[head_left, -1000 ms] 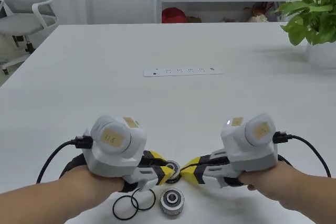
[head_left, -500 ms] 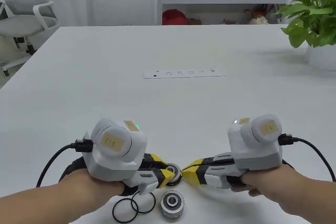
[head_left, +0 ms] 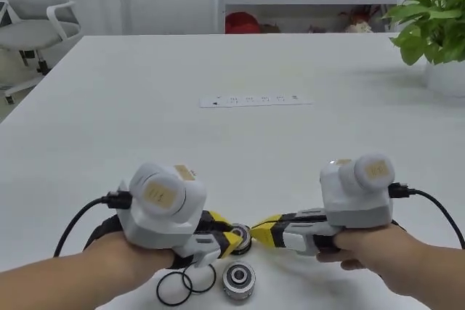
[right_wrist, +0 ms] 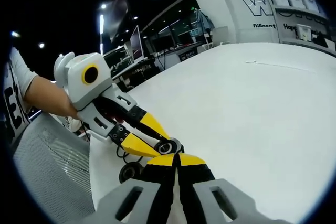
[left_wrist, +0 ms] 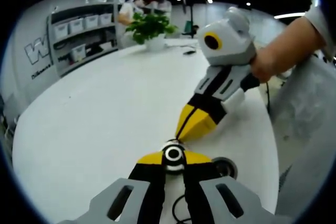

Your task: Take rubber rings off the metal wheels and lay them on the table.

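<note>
Left gripper (head_left: 234, 237) is clamped on a metal wheel (left_wrist: 174, 154), which is held clear of the table (head_left: 218, 150) just beyond the second wheel (head_left: 238, 281); that one lies flat on the table. Right gripper (right_wrist: 176, 157) is set nose-to-nose with the left, above the second wheel. Its jaws are drawn narrow, practically together, with the tips at the held wheel's rim. Whether any rubber is pinched between them cannot be told. The dark outer band (left_wrist: 174, 144) on the held wheel is taken to be the rubber ring. Two loose rubber rings (head_left: 187, 282) lie just to the left of the second wheel, overlapping each other. Whether the second wheel carries a ring cannot be told.

Handling, as judged: the wheel is expected to be dense, rigid and smooth, so it is likely to slip or twist in the jaws once the ring is pulled. It is best clamped across the faces, as it is now, with the rim left exposed. The ring is expected to be thin, light, soft and stretchy, and probably seated in a groove. It should be pinched at the exposed rim on the side away from the left jaws, lifted outward, then rolled over the edge. If the grip is shallow, snap-back is likely, and the thin rubber could be nicked if it is squeezed hard against the metal.
</note>
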`<state>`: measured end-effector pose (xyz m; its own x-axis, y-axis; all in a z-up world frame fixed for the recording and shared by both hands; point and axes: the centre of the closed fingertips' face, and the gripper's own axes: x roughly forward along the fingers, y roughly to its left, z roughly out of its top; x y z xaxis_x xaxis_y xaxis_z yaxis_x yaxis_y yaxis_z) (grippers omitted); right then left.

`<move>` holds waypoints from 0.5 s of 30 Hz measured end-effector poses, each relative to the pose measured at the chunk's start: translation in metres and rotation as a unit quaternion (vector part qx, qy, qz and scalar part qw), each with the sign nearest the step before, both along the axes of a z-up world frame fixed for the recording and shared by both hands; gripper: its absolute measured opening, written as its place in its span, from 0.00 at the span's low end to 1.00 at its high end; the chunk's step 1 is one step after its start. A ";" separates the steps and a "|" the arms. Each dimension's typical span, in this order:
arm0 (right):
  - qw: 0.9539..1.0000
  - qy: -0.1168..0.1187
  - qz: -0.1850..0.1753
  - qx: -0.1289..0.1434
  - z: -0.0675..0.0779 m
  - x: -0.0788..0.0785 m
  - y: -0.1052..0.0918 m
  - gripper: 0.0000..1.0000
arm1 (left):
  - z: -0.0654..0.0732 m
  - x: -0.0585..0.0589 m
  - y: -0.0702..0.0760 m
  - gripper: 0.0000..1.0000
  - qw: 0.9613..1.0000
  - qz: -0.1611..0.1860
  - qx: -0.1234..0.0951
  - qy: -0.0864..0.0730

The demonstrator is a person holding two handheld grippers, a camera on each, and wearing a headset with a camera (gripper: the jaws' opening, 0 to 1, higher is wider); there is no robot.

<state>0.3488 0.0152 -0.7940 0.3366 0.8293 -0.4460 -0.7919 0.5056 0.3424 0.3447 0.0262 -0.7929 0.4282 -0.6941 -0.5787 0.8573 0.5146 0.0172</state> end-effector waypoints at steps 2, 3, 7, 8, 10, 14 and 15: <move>1.000 -0.004 0.002 -0.005 0.000 0.000 0.000 0.00 | 0.000 0.000 0.000 0.12 1.000 0.000 0.001 0.000; 1.000 -0.001 0.001 -0.003 0.000 0.000 0.000 0.00 | 0.000 0.000 0.000 0.12 1.000 -0.001 0.001 0.000; 1.000 -0.001 0.003 -0.003 0.002 -0.001 0.001 0.00 | 0.000 0.000 0.000 0.12 1.000 -0.001 0.004 -0.001; 1.000 -0.001 0.004 -0.003 0.002 -0.001 0.001 0.00 | 0.000 0.000 0.000 0.12 1.000 -0.001 0.004 -0.002; 1.000 0.000 0.004 -0.002 0.002 -0.002 0.002 0.00 | 0.000 0.000 0.000 0.12 1.000 0.000 0.004 -0.002; 1.000 -0.001 0.007 -0.003 0.003 -0.003 0.003 0.00 | 0.000 0.000 -0.001 0.12 1.000 0.000 0.005 -0.002; 1.000 0.000 0.008 -0.003 0.003 -0.003 0.004 0.00 | 0.000 0.000 -0.001 0.12 1.000 -0.001 0.005 -0.003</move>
<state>0.3460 0.0188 -0.7910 0.3237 0.8318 -0.4509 -0.8002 0.4950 0.3387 0.3448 0.0257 -0.7932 0.4304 -0.6886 -0.5835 0.8578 0.5133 0.0270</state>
